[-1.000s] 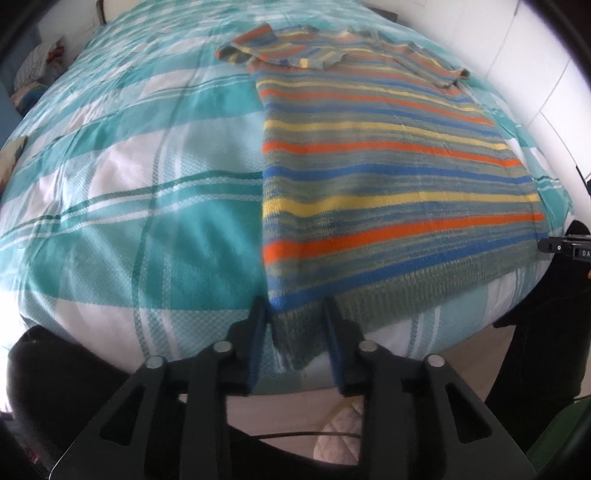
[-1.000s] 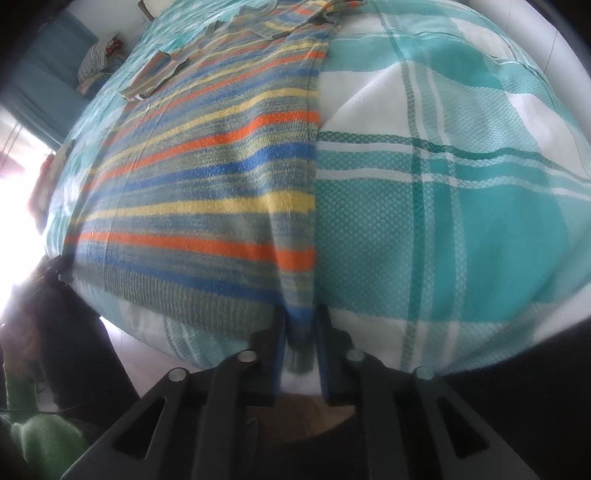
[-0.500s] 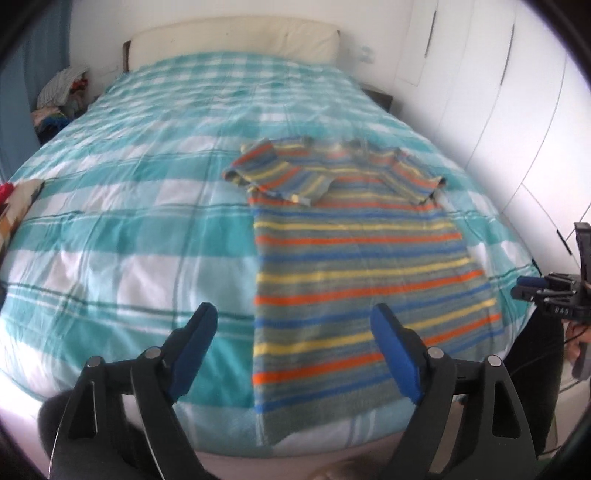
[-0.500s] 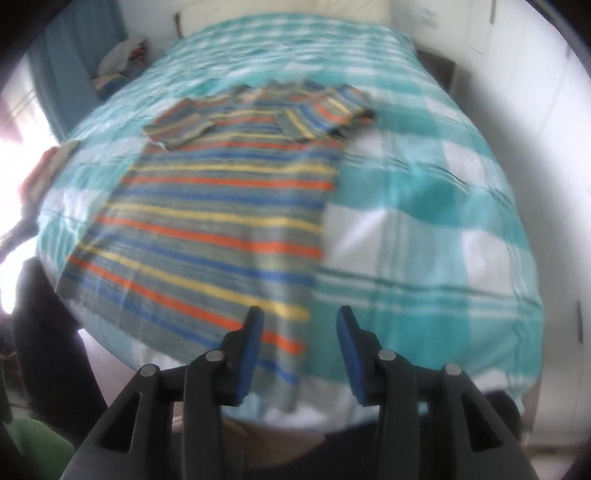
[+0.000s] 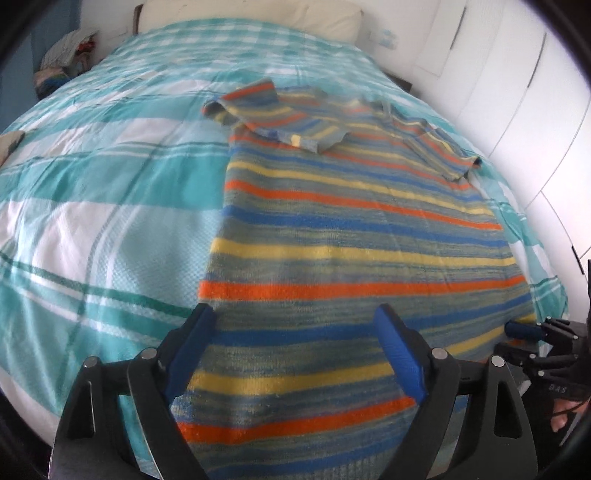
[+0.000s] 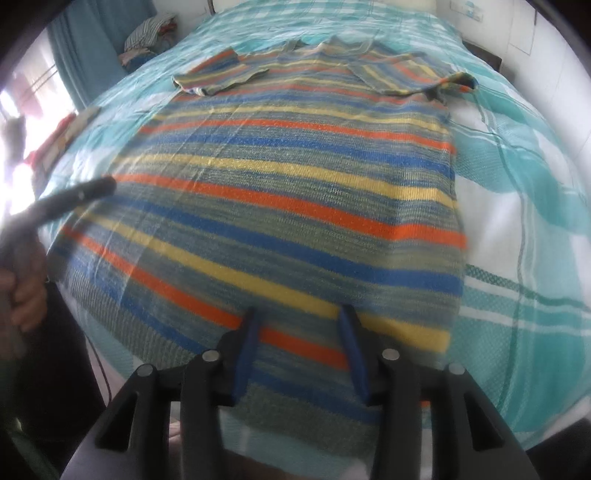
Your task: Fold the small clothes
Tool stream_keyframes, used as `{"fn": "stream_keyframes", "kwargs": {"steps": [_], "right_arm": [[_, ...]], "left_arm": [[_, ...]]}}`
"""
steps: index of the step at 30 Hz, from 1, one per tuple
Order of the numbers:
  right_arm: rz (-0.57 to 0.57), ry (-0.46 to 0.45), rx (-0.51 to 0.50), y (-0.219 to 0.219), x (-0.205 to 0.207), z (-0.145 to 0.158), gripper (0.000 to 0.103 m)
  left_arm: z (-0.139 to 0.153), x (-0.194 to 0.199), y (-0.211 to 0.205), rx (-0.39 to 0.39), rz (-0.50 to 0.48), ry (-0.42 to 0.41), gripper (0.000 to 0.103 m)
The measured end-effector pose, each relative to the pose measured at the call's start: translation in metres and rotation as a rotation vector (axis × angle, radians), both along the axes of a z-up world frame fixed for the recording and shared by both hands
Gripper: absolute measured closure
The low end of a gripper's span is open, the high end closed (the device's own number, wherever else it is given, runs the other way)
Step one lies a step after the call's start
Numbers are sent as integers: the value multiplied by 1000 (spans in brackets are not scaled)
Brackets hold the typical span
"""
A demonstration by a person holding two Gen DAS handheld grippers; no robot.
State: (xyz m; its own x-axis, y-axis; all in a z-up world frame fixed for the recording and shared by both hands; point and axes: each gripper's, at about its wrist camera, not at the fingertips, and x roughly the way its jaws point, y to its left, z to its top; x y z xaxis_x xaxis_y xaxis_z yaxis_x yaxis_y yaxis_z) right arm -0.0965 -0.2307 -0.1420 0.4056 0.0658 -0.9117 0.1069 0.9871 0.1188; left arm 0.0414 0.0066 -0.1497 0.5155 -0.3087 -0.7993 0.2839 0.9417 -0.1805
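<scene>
A knitted sweater [image 5: 351, 229] with orange, yellow and blue stripes lies flat on the bed, hem toward me. Both short sleeves [image 5: 273, 118] [image 5: 443, 151] are folded in over the chest. My left gripper [image 5: 294, 312] hangs open wide above the lower left part of the sweater, holding nothing. My right gripper [image 6: 298, 314] hovers over the sweater [image 6: 295, 177] near the hem at its right side. Its jaws are opening and nothing is between the pads. Its blue fingertip [image 5: 517, 328] also shows at the right edge of the left wrist view.
The sweater rests on a turquoise and white checked bedspread [image 5: 110, 184] that fills most of both views. A pillow [image 5: 251, 14] lies at the head. White wardrobe doors [image 5: 517, 92] stand on the right, and a pile of clothes [image 5: 70, 48] at the far left.
Both grippers let go of the hem corners they were pinching and opened. They drew back from the bed edge, then came in over the lower part of the sweater.
</scene>
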Motion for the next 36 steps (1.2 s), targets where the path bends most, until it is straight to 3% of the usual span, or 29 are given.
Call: {"fn": "stream_keyframes", "kwargs": {"steps": [3,6,9,11,13,15,18,21,24,25,26,28,32,36], "right_arm": [[24,31,-15,3,0,5,57],[68,21,19,-9,1,36,57],[83,-50,-153,-35,14,86,57],[72,-119,-301,-53,33,114,48],[85,-163,-369,-66,62,123,40],[139,-165,-372,-68,94,114,40],[255,-136,-352,-58,149,73,40],[236,-116,-367,-59,196,28,40],[130,-80,-297,-84,229,-8,43],[75,-80,-229,-99,235,-11,65],[19,-86,-207,-112,236,-7,100],[-99,-146,-128,-147,224,16,99],[-430,-288,-75,-256,149,69,99],[-693,-304,-17,-339,66,76,99]], "left_arm": [[5,-2,4,6,5,-36,14],[14,-6,13,21,31,-108,12],[17,-7,20,35,67,-148,10],[16,-5,20,31,79,-145,10],[15,-2,19,22,82,-140,10],[13,0,17,23,83,-140,10],[12,0,16,40,87,-150,10],[7,-1,15,60,97,-149,10],[3,3,16,68,105,-132,10],[2,4,16,68,108,-128,10],[2,5,17,67,110,-125,10],[1,5,20,67,116,-123,10],[3,6,24,40,126,-113,10],[5,6,26,-6,126,-102,10]]}}
